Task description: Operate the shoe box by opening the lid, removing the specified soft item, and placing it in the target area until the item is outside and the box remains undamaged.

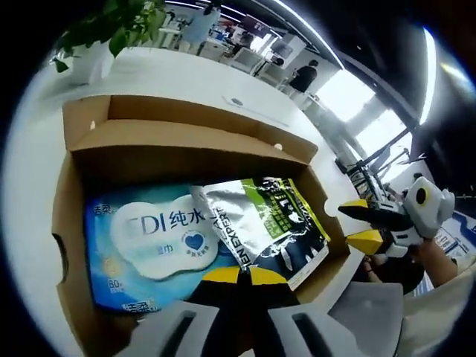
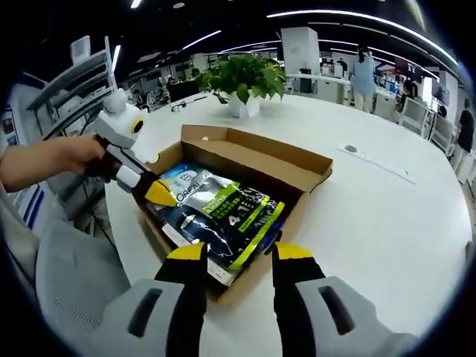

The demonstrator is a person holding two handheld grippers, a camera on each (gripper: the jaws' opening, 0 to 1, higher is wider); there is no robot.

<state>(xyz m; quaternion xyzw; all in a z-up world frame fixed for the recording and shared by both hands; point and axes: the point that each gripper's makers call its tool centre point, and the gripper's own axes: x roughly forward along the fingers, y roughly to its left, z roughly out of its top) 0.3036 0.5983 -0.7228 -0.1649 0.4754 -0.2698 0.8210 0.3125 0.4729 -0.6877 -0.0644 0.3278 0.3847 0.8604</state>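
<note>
Right tongs (image 2: 238,256) apart, left tongs (image 1: 240,277) together, over open shoe box (image 1: 186,137) with foil pouch (image 1: 264,223), wipes pack (image 1: 149,238)

White table (image 2: 387,216), potted plant (image 2: 244,78), ceiling lights (image 2: 349,15)

The left gripper (image 1: 239,276) points forward with its yellow-tipped jaws nearly touching, nothing between them. The right gripper (image 2: 239,253) has its jaws set apart with a clear gap. A bare hand (image 2: 78,152) and forearm grip the left gripper's white handle.
</note>
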